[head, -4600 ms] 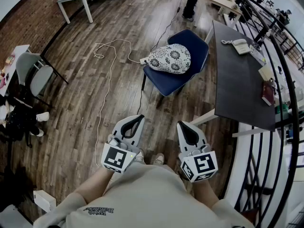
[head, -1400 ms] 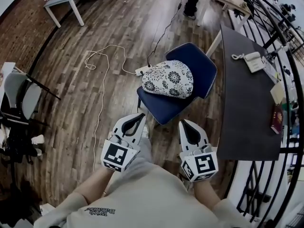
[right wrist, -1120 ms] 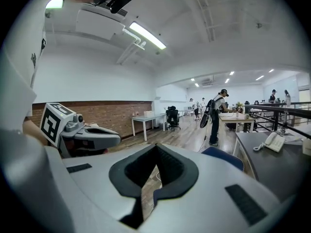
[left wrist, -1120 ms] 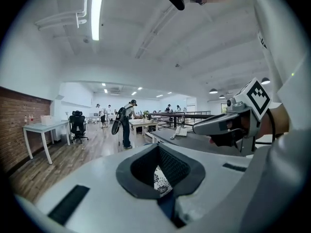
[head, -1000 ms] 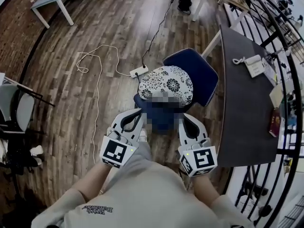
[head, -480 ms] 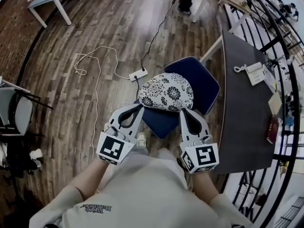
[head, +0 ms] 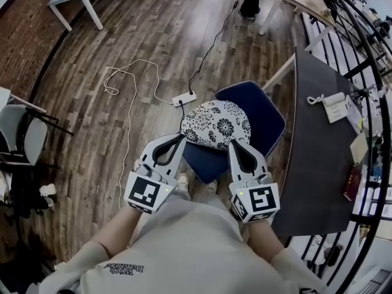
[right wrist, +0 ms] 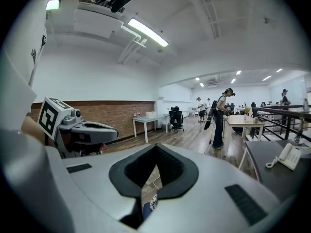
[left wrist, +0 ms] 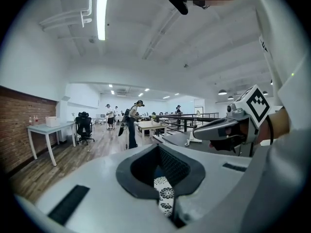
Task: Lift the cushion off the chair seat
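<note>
White, black-flowered fabric cushion [head: 215, 124] lies on the blue padded chair seat [head: 264, 112], just ahead of and between left tongs [head: 180, 138] and right tongs [head: 233, 144], both closed and empty.

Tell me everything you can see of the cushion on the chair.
The cushion is a plump, rounded pad of soft-looking fabric, white with a black flower print. It lies on the blue chair seat and covers the seat's left part in the head view. Only the seat is seen touching it, and it is not yet lifted.
</note>
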The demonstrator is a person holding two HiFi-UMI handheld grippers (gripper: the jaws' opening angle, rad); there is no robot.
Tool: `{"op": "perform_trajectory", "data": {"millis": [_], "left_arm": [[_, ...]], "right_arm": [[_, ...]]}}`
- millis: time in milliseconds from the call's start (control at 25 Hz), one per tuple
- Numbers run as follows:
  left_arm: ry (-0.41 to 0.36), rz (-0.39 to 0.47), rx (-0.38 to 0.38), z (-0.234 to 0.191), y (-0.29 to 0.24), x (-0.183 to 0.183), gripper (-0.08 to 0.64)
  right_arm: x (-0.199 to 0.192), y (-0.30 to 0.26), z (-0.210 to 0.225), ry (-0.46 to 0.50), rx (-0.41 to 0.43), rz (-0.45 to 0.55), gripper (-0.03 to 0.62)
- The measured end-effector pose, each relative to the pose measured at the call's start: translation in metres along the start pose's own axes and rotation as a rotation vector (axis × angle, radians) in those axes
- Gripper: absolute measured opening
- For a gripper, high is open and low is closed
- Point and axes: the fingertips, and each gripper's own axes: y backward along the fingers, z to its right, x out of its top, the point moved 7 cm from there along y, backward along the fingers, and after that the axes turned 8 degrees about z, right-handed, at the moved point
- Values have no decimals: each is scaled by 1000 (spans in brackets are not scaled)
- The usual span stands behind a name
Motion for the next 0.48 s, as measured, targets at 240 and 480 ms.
{"op": "perform_trajectory", "data": {"millis": [240, 480], "left_arm": [[-10, -2, 10, 5, -15, 1, 5], [22, -60, 69, 7, -22, -10, 5]], "right_arm": [[-7, -6, 15, -21, 26, -9, 3], [-18, -7, 28, -38, 31, -36, 3]]}}
